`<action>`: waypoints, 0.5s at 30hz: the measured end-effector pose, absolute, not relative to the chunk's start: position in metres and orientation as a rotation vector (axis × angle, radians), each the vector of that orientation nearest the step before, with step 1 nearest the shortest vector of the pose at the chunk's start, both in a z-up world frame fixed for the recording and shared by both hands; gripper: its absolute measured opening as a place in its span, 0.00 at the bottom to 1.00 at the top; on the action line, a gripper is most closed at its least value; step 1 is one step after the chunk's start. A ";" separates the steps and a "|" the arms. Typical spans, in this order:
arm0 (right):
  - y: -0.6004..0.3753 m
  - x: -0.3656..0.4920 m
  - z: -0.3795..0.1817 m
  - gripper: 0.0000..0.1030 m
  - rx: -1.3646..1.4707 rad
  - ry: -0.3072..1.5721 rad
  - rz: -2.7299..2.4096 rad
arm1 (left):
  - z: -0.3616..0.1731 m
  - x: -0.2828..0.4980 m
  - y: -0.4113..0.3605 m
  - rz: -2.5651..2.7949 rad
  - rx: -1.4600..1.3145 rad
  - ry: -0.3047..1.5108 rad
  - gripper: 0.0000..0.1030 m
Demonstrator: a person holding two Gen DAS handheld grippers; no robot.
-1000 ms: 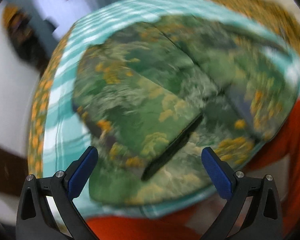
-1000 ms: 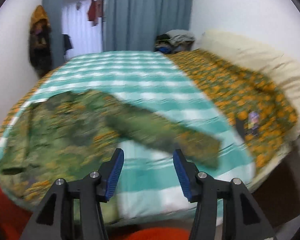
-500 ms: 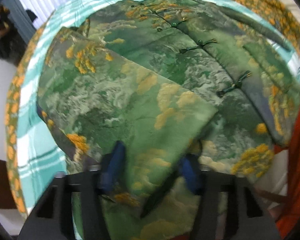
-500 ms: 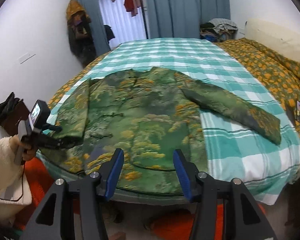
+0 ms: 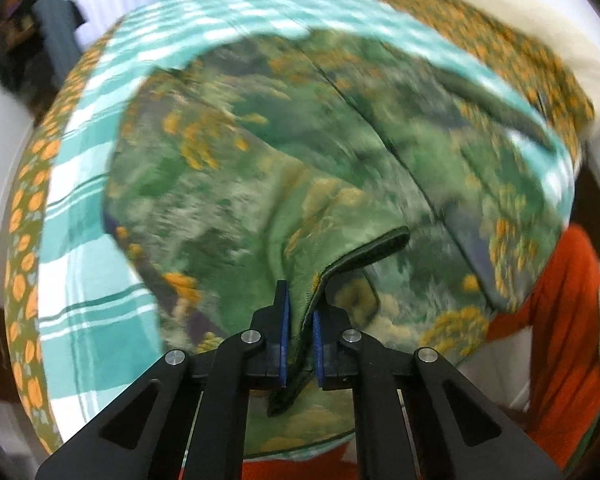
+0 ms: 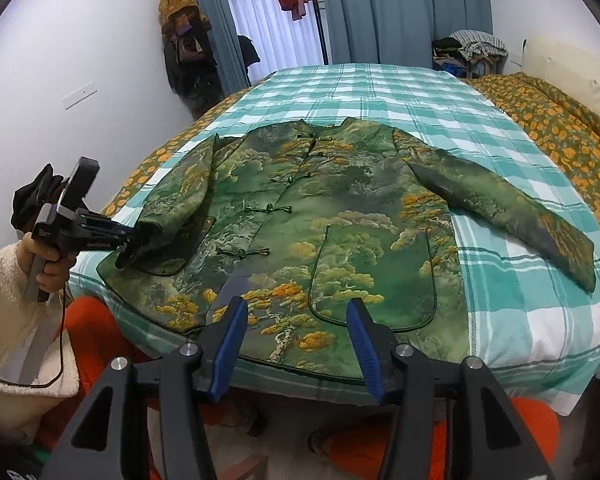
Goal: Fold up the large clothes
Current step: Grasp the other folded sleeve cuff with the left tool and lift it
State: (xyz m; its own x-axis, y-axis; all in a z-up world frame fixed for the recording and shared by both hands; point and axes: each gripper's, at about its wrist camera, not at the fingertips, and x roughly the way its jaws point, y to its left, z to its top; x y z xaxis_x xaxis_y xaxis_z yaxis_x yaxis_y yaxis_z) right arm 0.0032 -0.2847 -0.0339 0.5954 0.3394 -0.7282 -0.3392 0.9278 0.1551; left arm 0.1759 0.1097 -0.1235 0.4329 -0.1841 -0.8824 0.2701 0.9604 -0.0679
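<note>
A large green jacket (image 6: 320, 208) with orange and cream landscape print lies front up on the bed, its right sleeve (image 6: 504, 208) spread out to the right. My left gripper (image 5: 299, 320) is shut on the cuff of the left sleeve (image 5: 320, 248) and holds it lifted over the jacket's left side; it also shows in the right wrist view (image 6: 118, 242). My right gripper (image 6: 296, 338) is open and empty, held off the near edge of the bed in front of the jacket's hem.
The bed has a teal checked sheet (image 6: 380, 92) and an orange flowered duvet (image 6: 556, 120) on the right. An orange stool or rug (image 6: 88, 324) sits below the bed's near edge. Coats hang on the left wall (image 6: 184, 44).
My left gripper has closed on the left sleeve's cuff and raised it. My right gripper has drawn back a little, still open.
</note>
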 end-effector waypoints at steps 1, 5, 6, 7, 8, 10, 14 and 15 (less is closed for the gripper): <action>-0.285 0.004 -0.033 0.51 -0.002 0.844 0.393 | -0.113 0.177 0.124 -0.250 0.044 1.057 0.07; -0.288 0.003 -0.033 0.51 0.003 0.842 0.385 | -0.080 0.178 0.186 -0.081 -0.072 0.955 0.07; -0.289 0.003 -0.033 0.51 0.006 0.842 0.383 | -0.074 0.179 0.204 -0.042 -0.107 0.942 0.07; -0.290 0.002 -0.033 0.51 0.008 0.842 0.382 | -0.066 0.179 0.231 0.018 -0.159 0.928 0.07; -0.291 0.003 -0.032 0.51 0.011 0.840 0.381 | -0.062 0.178 0.250 0.062 -0.191 0.918 0.07; -0.292 0.002 -0.030 0.51 0.016 0.828 0.380 | -0.053 0.175 0.293 0.178 -0.240 0.893 0.08; -0.293 0.002 -0.032 0.51 0.024 0.822 0.379 | -0.054 0.162 0.361 0.401 -0.318 0.870 0.16; -0.293 0.003 -0.034 0.51 0.026 0.828 0.378 | -0.056 0.157 0.374 0.445 -0.345 0.868 0.16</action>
State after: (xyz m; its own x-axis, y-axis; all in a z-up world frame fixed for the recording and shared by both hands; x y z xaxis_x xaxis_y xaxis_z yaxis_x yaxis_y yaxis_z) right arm 0.0032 -0.2935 -0.0337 0.6139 0.3375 -0.7136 -0.3178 0.9332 0.1679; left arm 0.1570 0.3744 -0.0557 0.5651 0.2327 -0.7915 -0.5066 0.8551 -0.1103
